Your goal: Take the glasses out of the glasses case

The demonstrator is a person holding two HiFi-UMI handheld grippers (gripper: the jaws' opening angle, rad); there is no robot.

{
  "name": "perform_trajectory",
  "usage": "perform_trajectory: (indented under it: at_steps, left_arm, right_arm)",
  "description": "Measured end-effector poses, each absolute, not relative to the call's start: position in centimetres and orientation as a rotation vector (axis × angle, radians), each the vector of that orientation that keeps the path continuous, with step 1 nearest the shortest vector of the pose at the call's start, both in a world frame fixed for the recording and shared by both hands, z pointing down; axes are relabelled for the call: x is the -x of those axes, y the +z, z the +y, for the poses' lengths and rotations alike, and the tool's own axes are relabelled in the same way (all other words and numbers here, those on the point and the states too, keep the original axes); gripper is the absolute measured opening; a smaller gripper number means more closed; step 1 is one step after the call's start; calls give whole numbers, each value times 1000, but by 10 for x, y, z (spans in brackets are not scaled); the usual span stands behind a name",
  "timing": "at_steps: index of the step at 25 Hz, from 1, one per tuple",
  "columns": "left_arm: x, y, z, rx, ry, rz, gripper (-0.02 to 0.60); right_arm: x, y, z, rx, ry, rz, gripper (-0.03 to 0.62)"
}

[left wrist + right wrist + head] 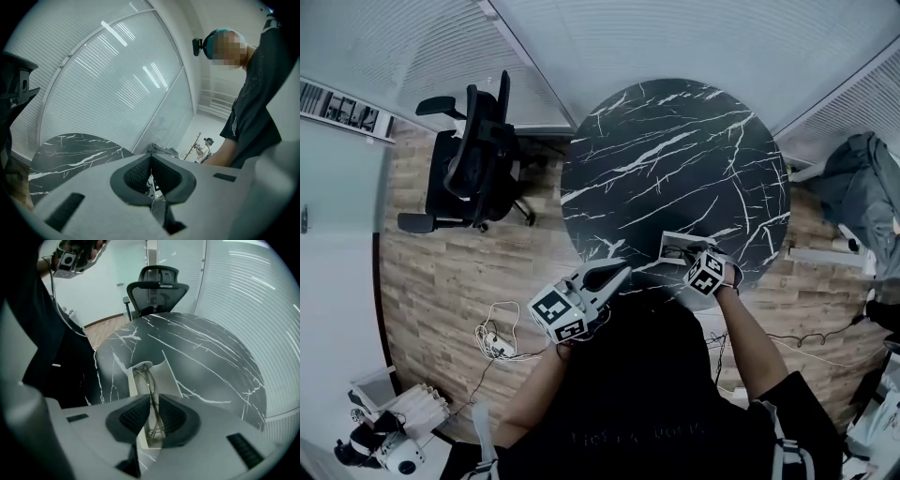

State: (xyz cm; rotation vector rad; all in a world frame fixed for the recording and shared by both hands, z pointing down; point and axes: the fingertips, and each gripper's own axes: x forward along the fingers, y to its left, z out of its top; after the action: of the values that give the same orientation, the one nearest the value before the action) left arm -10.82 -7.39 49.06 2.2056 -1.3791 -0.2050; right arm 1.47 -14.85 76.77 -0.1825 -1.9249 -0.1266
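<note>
One round black marble table (675,159) stands on a wooden floor (450,272), with walls of white blinds (694,37) beyond it. One black office chair (469,159) sits off the table, well apart from the left claw (614,274). Two claws show. The left has its jaws pressed together on nothing. The right claw (152,416) is clamped on the one pair of glasses (150,385), which reaches forward from its jaws over the one open white glasses case (168,376) just ahead on the table.
</note>
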Motion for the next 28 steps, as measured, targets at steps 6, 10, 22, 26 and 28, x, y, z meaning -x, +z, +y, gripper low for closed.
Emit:
perform_trajectory:
  at_steps: [6, 10, 22, 26, 28]
  left_arm:
    - [109, 492, -74, -2208, -203, -1374, 20]
    - [110, 495, -70, -2199, -200, -1373, 20]
    - [109, 492, -69, -2222, -197, -1354, 20]
    - [109, 489, -70, -2213, -223, -1360, 20]
    - [109, 487, -70, -2215, -239, -1362, 20]
  right_arm:
    - [-16, 781, -144, 223, -141, -1882, 36]
    - [-16, 786, -149, 207, -170, -1864, 35]
    - [-16, 776, -155, 180, -195, -1861, 34]
    - [-16, 766, -157, 143, -214, -1888, 33]
    - [-16, 760, -158, 126, -234, -1899, 34]
